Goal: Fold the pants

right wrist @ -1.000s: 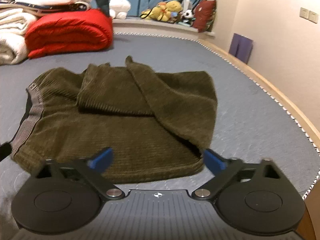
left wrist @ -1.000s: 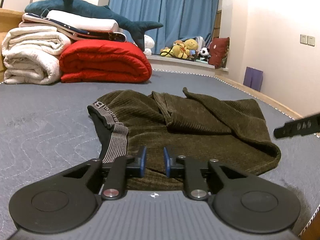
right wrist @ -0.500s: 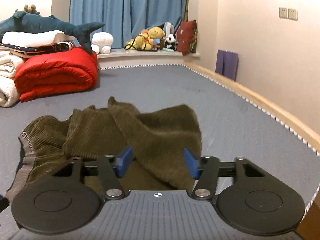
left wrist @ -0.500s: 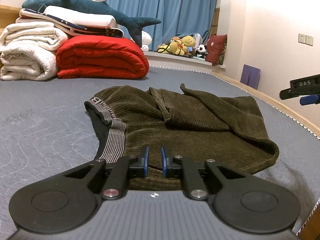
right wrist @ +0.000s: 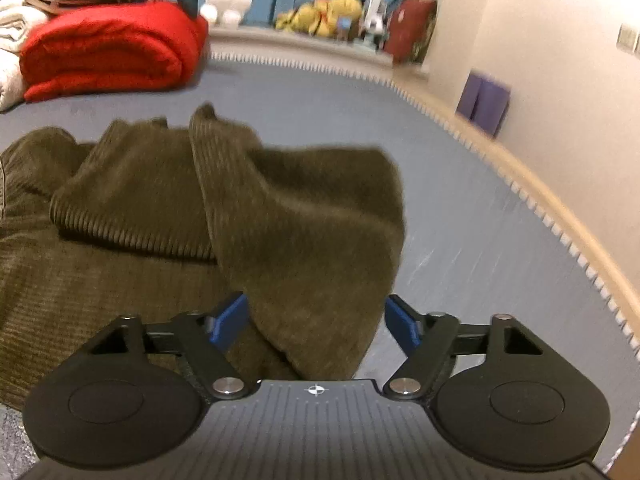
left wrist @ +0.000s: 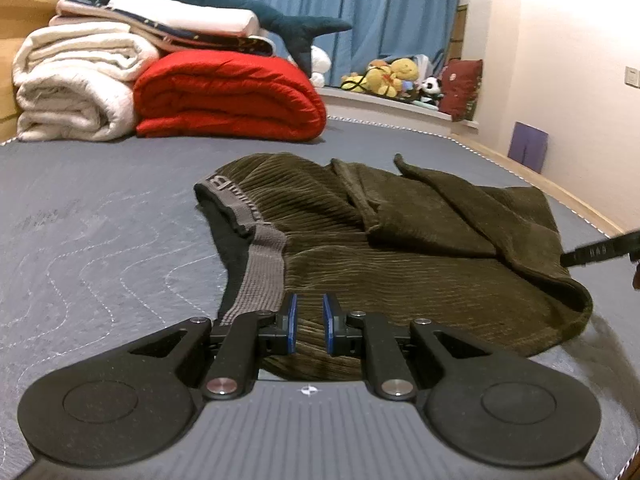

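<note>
Left gripper (left wrist: 308,328), fingers narrowly parted, sits at the near hem beside the waistband (left wrist: 256,256); pants (left wrist: 400,240) stretch rightward across the bed (left wrist: 100,220); right gripper (right wrist: 316,324), fingers wide, straddles the folded leg end, nearer it

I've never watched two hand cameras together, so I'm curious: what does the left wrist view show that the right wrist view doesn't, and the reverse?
Only the left view shows the grey elastic waistband, the rolled cream blanket in full, and the left claw nearly closed over the fabric. Only the right view shows the right claw open around a folded edge. Both show the olive corduroy pants, red rolled quilt and grey quilted mattress.
</note>
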The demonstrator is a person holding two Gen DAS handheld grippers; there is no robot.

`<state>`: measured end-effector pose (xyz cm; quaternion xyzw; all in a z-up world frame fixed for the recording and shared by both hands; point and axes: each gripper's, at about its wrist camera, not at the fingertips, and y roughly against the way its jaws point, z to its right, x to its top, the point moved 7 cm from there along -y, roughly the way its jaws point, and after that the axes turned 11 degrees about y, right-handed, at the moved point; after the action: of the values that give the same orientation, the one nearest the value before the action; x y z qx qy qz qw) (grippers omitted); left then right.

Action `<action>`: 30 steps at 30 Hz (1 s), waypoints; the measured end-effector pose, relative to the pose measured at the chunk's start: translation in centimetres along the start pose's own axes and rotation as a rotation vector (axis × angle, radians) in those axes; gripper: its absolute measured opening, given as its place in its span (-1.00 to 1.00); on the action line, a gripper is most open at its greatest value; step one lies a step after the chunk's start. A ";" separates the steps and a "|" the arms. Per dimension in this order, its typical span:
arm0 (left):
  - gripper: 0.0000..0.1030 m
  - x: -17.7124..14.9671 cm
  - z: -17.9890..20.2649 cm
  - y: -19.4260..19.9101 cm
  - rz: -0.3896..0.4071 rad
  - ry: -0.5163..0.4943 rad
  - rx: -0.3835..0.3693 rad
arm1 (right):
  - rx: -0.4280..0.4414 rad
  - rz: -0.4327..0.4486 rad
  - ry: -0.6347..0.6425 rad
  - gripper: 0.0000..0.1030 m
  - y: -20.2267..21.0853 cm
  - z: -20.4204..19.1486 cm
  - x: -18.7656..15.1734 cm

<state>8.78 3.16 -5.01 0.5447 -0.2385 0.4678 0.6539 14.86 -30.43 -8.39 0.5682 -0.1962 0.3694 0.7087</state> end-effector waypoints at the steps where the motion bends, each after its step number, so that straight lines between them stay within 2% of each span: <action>1: -0.68 0.1 -0.4 -0.2 -0.007 0.011 0.008 | 0.007 -0.005 0.016 0.37 -0.3 -0.4 0.0; 4: -0.48 0.5 -2.0 -1.1 -0.029 0.056 0.028 | 0.008 0.001 0.087 0.37 -1.1 -1.6 0.4; 8: -0.05 1.4 -5.2 -3.1 -0.065 0.188 0.046 | -0.021 -0.030 0.178 0.42 -2.7 -2.3 -0.1; 11: 0.13 1.6 -7.1 -4.8 -0.123 0.286 0.027 | -0.035 -0.068 0.224 0.42 -4.0 -2.1 -1.2; 15: 0.24 1.8 -8.7 -6.9 -0.176 0.366 0.002 | -0.052 -0.106 0.234 0.43 -5.3 -1.2 -2.7; 17: 0.24 1.5 -9.2 -7.1 -0.175 0.347 0.022 | -0.043 -0.101 0.205 0.43 -5.3 -0.6 -2.8; 18: 0.25 1.6 -9.2 -7.5 -0.170 0.347 0.012 | -0.056 -0.103 0.192 0.38 -5.3 -0.2 -2.8; 19: 0.26 1.7 -9.2 -8.0 -0.169 0.343 -0.001 | -0.075 -0.109 0.179 0.09 -5.3 0.3 -2.9; 20: 0.26 1.9 -9.2 -8.5 -0.159 0.340 -0.009 | -0.078 -0.117 0.164 -0.06 -5.4 0.8 -3.0; 21: 0.26 2.1 -9.1 -8.9 -0.146 0.337 -0.019 | -0.073 -0.122 0.135 -0.33 -5.3 1.3 -3.1; 23: 0.26 2.1 -8.9 -9.9 -0.141 0.327 -0.042 | -0.044 -0.125 0.052 -0.64 -5.2 2.5 -3.3; 26: 0.26 2.3 -7.8 -11.3 -0.148 0.291 -0.093 | -0.026 -0.112 -0.078 -0.68 -4.9 4.5 -3.3; 28: 0.27 2.6 -7.1 -12.2 -0.167 0.276 -0.125 | 0.009 -0.112 -0.216 -0.67 -4.7 6.1 -3.5; 30: 0.30 2.6 -6.9 -12.7 -0.179 0.274 -0.146 | 0.042 -0.140 -0.327 -0.67 -5.0 7.0 -4.0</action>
<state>19.62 10.95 -11.09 0.4461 -0.1311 0.4591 0.7570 16.96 -38.65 -12.53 0.6476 -0.2613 0.2259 0.6792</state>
